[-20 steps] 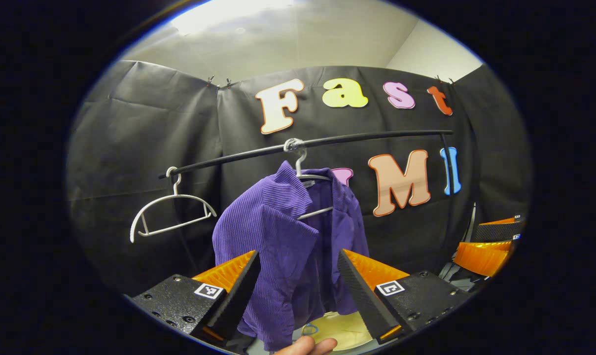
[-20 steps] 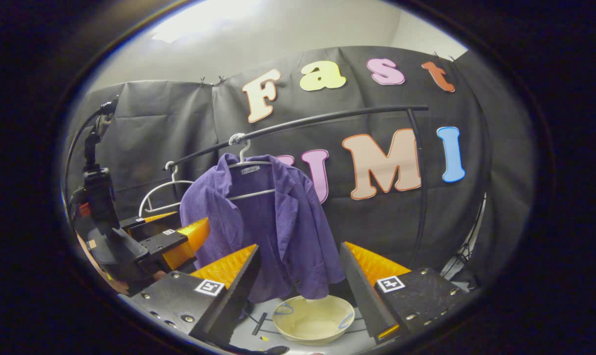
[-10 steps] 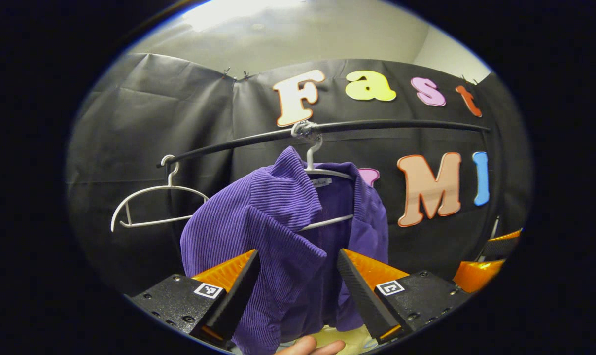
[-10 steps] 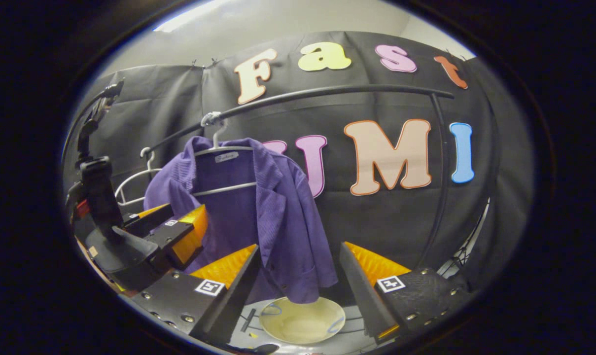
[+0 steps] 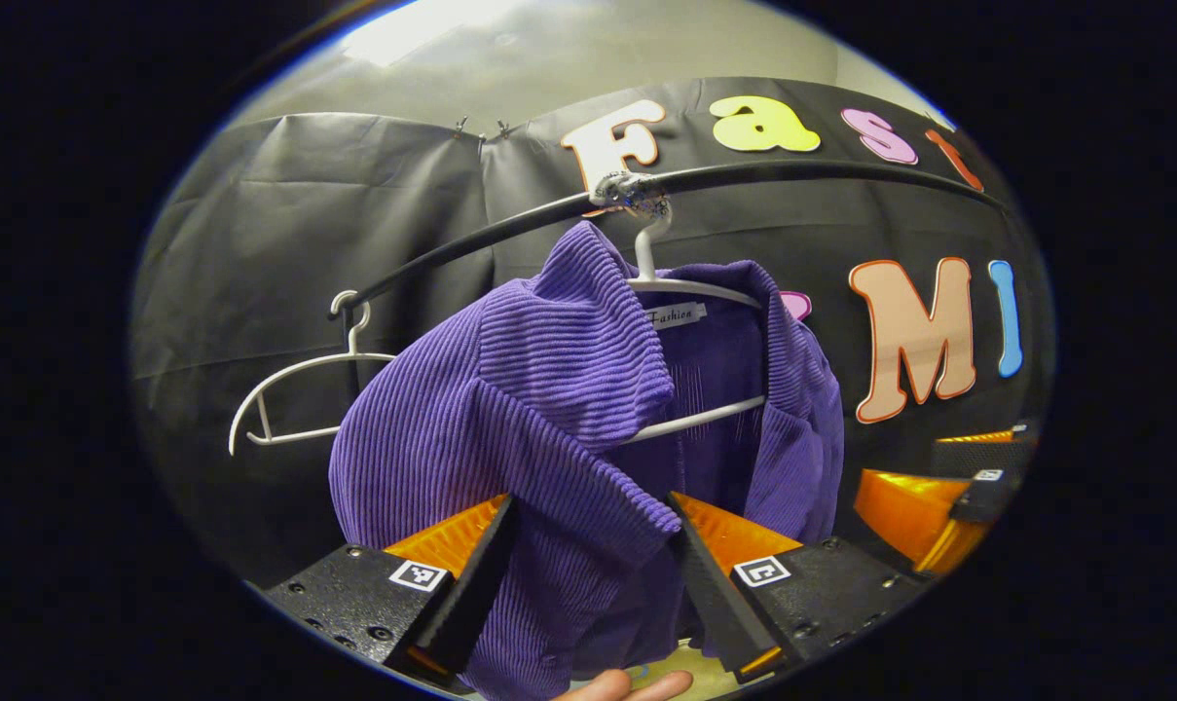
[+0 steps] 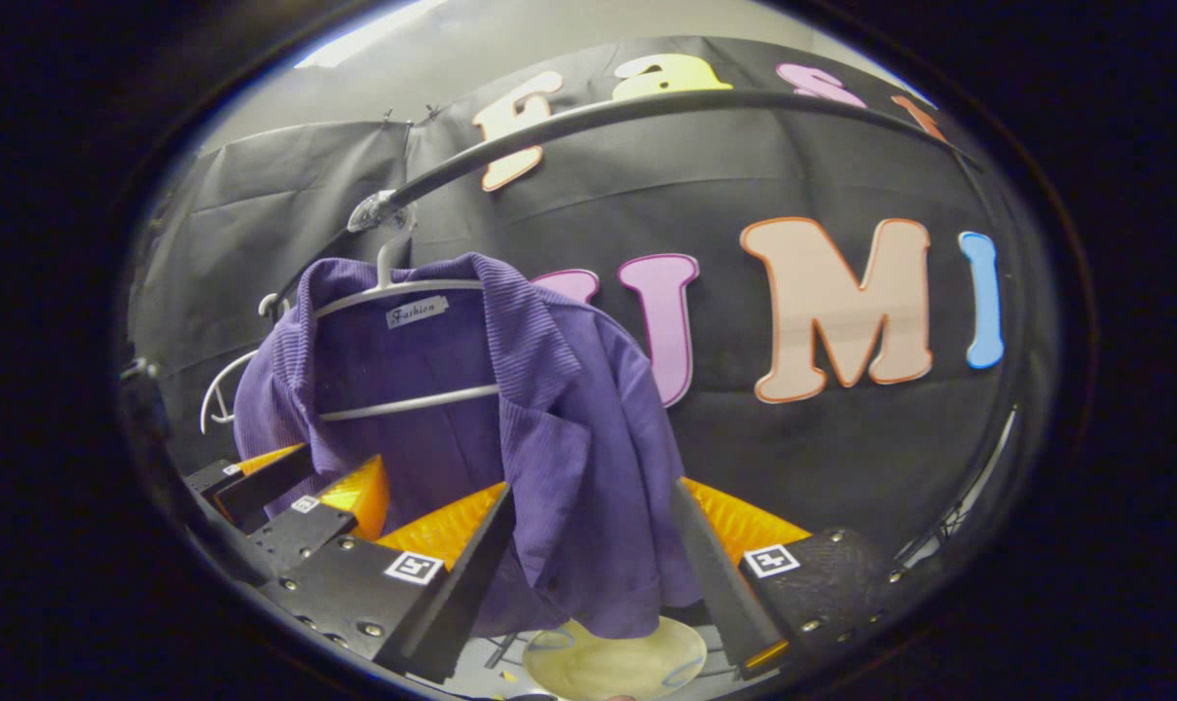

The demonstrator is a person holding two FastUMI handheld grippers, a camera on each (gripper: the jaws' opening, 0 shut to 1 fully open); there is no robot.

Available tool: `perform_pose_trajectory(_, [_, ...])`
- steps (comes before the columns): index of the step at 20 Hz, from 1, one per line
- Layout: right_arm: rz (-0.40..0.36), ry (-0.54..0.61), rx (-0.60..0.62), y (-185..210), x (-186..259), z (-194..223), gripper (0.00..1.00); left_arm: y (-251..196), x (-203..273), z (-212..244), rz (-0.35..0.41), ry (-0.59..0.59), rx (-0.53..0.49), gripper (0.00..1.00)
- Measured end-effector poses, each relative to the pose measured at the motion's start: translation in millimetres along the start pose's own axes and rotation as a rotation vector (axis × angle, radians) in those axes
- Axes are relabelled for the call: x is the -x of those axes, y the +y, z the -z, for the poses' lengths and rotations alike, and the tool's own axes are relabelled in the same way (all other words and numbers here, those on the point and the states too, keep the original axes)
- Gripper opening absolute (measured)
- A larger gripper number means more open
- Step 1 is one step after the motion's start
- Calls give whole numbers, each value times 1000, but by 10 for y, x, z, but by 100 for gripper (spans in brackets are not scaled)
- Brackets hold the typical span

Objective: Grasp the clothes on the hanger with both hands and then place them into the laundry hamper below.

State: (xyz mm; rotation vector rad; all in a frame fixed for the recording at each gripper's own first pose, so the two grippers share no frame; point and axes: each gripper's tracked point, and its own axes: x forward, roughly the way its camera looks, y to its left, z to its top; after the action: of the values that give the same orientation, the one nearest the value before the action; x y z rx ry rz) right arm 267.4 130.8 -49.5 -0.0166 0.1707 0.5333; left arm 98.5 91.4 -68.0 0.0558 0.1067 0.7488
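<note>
Purple jacket (image 5: 549,428) hangs lengthwise from hanger (image 5: 690,292) | both front panels lie between wide jaws: left gripper (image 5: 588,574), right gripper (image 6: 588,565) | neither closed yet

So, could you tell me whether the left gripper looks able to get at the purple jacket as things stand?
Probably yes. The left gripper is open, and the purple jacket's lapel already hangs between its fingers, with nothing in front of it. The right gripper sits off to the side, clear of that path.
</note>
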Motion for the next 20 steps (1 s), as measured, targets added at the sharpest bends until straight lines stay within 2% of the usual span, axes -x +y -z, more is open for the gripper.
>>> perform_pose_trajectory(2, [-33,12,-3,130,-234,26,93,35,-36,9,7,-1,-5,89])
perform_pose_trajectory(3, [-51,13,-7,222,-346,34,96,65,-59,13,8,3,3,89])
perform_pose_trajectory(4, [-60,16,-11,275,-446,23,93,86,-70,17,17,4,22,84])
perform_pose_trajectory(5, [-60,18,-9,308,-543,18,97,74,-73,5,36,6,33,82])
perform_pose_trajectory(6, [-48,25,-3,305,-621,24,93,99,-66,-3,42,3,32,77])
perform_pose_trajectory(8, [-31,23,-4,308,-720,9,96,103,-73,-70,64,-12,28,71])
perform_pose_trajectory(10, [-34,14,-5,351,-775,-24,96,67,-68,-113,98,-19,34,60])
perform_pose_trajectory(11, [-33,10,-8,368,-799,-36,93,64,-74,-118,106,-17,45,57])
perform_pose_trajectory(12, [-31,10,-10,377,-819,-53,96,48,-80,-117,124,-15,57,54])
perform_pose_trajectory(14, [14,-8,3,294,-876,-112,88,37,-93,-97,142,-4,59,46])
perform_pose_trajectory(15, [29,-9,10,255,-901,-129,73,52,-134,-75,142,6,52,43])
perform_pose_trajectory(16, [26,-12,22,265,-950,-148,59,88,-168,-60,131,9,45,34])
perform_pose_trajectory(18, [72,10,64,164,-912,-126,29,109,-213,28,128,48,9,23])
perform_pose_trajectory(19, [54,12,61,207,-870,-169,14,151,-220,57,130,70,-16,17])
perform_pose_trajectory(20, [67,10,58,181,-820,-184,9,173,-212,57,138,80,-19,8])
